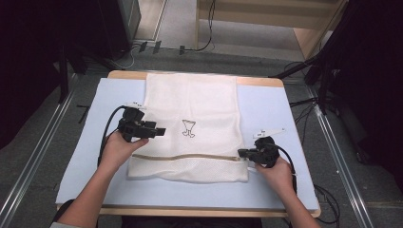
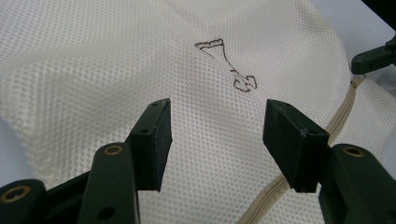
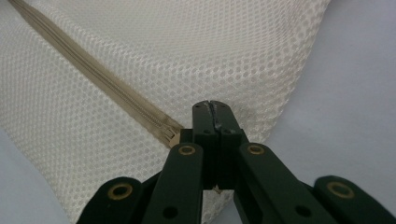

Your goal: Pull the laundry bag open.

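The right gripper was clenched at the end of the zipper, its jaws pressed together where the slider should be; the pull itself was hidden between them, so I judge it was pinched there to draw the zipper along. The mesh laundry bag lay flat on the blue mat in front of both grippers. The left gripper hovered released over the bag, near its printed mark, probably ready to hold the cloth.
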